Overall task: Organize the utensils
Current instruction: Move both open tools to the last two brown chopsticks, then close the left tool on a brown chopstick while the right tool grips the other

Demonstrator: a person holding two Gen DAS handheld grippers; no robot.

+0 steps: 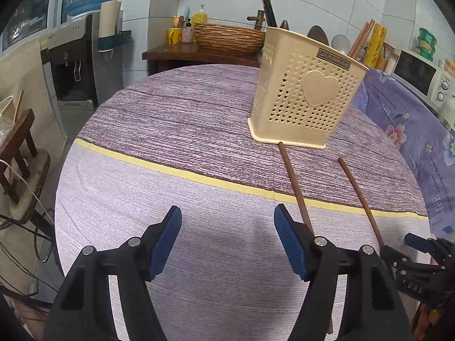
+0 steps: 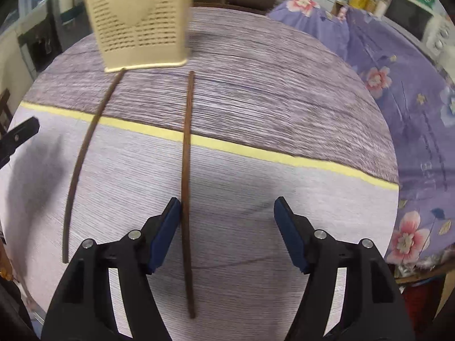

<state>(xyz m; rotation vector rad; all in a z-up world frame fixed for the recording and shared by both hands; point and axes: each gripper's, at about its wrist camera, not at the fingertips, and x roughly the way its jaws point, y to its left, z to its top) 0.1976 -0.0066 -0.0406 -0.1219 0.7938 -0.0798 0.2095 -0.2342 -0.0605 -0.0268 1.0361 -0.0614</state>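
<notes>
Two brown chopsticks lie on the round clothed table. The left chopstick [image 1: 294, 187] [image 2: 85, 153] touches the base of a beige perforated utensil holder [image 1: 305, 93] [image 2: 136, 20]. The right chopstick [image 1: 359, 199] [image 2: 186, 187] lies apart from it. My left gripper [image 1: 227, 238] is open and empty, hovering left of both chopsticks. My right gripper [image 2: 227, 227] is open, with the right chopstick running between its fingers close to the left pad [image 2: 165, 233]. The right gripper also shows in the left wrist view [image 1: 421, 258].
The table [image 1: 170, 130] has a purple striped cloth with a yellow band. A floral blue cloth [image 2: 398, 91] covers furniture on the right. A water dispenser [image 1: 71, 65] stands at left; a wooden shelf with a woven bowl [image 1: 227, 38] stands behind.
</notes>
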